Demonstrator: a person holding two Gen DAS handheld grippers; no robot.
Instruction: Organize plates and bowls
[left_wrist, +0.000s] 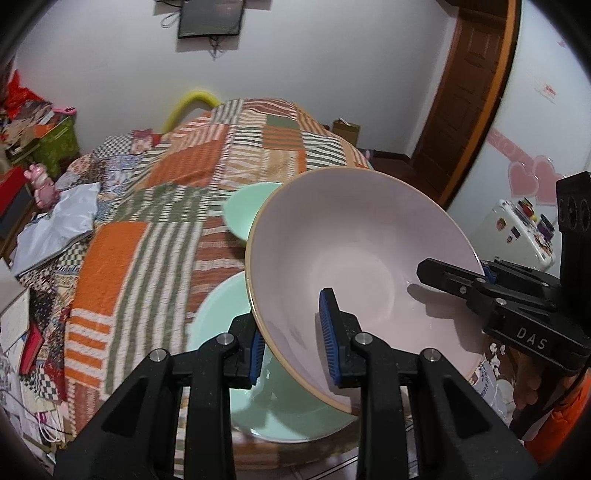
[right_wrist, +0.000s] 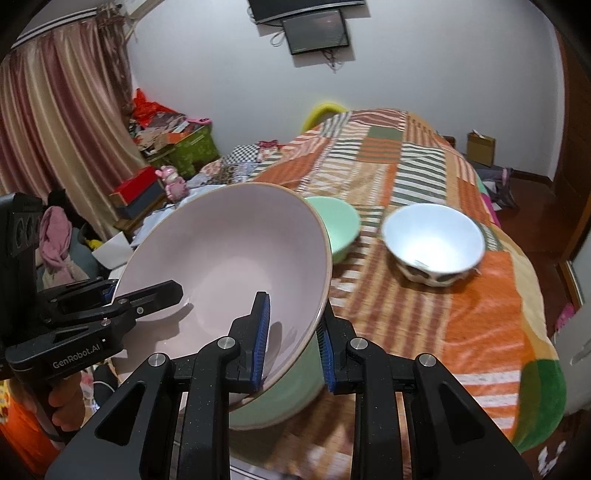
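Note:
A large pale pink bowl with a tan rim hangs tilted above the patchwork bed. My left gripper is shut on its near-left rim, one blue pad inside and one outside. My right gripper is shut on the opposite rim the same way; in the left wrist view it reaches in from the right. Under the bowl lies a mint green plate. A small mint green bowl sits just beyond. A white bowl with a dark-spotted outside stands further right.
The bedspread is a striped orange, green and white quilt. Clutter, boxes and a pink toy line the left side by the curtains. A wooden door is at the right, and a person's hand holds the right gripper.

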